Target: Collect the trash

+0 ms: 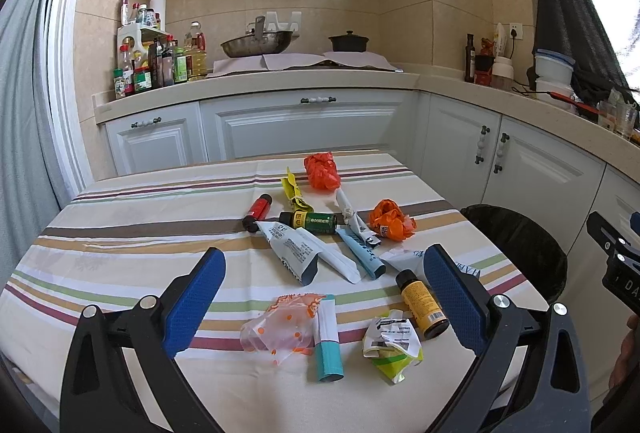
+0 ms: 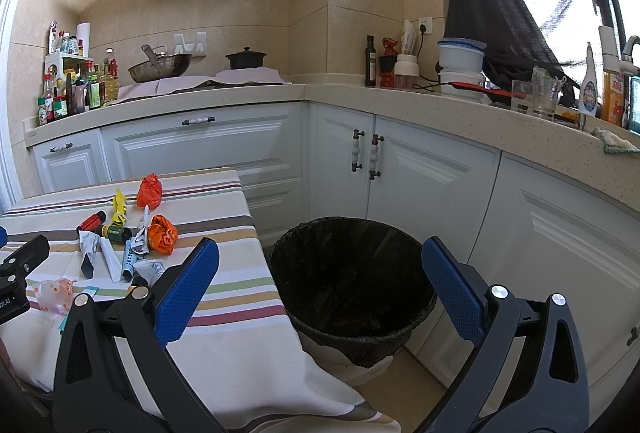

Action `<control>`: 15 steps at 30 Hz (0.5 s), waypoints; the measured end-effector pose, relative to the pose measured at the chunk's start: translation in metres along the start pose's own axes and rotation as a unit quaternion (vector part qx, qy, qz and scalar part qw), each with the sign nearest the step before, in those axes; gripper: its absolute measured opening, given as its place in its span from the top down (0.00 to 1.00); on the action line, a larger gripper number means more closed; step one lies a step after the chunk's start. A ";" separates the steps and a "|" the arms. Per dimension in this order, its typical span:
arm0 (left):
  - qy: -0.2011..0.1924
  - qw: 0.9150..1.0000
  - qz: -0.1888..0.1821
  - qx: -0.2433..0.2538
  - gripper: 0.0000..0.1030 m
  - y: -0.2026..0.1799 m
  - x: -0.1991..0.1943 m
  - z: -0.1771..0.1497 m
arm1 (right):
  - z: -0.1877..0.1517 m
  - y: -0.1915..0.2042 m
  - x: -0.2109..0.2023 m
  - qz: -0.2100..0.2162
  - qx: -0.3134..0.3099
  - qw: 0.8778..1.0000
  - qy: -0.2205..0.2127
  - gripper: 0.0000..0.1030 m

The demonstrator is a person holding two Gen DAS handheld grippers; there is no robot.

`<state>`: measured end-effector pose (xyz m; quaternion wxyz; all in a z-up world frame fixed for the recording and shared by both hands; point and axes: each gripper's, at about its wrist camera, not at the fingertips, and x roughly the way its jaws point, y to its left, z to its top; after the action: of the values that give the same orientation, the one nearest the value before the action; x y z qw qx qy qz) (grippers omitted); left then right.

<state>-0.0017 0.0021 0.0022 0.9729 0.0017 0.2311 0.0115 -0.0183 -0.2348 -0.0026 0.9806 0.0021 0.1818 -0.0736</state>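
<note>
Left gripper (image 1: pixel 324 289) released, nearest to teal tube (image 1: pixel 329 339) lying near-far between its fingers; right gripper (image 2: pixel 320 285) released over bin (image 2: pixel 352 289).

Scattered trash lay on the striped surface (image 1: pixel 120 233) ahead of the left gripper (image 1: pixel 324 297): a teal tube (image 1: pixel 329 347), an amber bottle (image 1: pixel 423 303), crumpled orange bags (image 1: pixel 390 220). A black-lined bin (image 2: pixel 352 281) stood open before the right gripper (image 2: pixel 320 289).

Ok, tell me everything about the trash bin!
The trash bin is round and light-coloured, lined with a crinkly black bag folded over its rim. It stands upright on the floor between the striped table and the white cabinets. Its inside looks dark. Nothing is gripping it.
</note>
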 end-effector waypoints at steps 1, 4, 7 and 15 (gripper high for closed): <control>0.000 1.000 0.000 0.000 0.06 0.000 0.000 0.000 | 0.000 0.002 0.001 0.000 0.000 1.000 0.000 0.04; 0.000 1.000 0.000 0.000 0.06 0.000 0.000 0.000 | 0.000 0.002 0.001 0.000 0.001 1.000 0.000 0.04; 0.000 1.000 0.000 0.001 0.06 0.000 0.000 0.000 | 0.000 0.002 0.000 0.000 0.001 1.000 0.000 0.04; 0.000 1.000 0.001 0.000 0.06 0.000 0.000 0.000 | 0.000 0.001 0.001 0.001 0.001 1.000 0.000 0.04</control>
<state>-0.0013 0.0018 0.0021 0.9729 0.0022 0.2307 0.0122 -0.0174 -0.2335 -0.0027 0.9807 0.0035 0.1816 -0.0731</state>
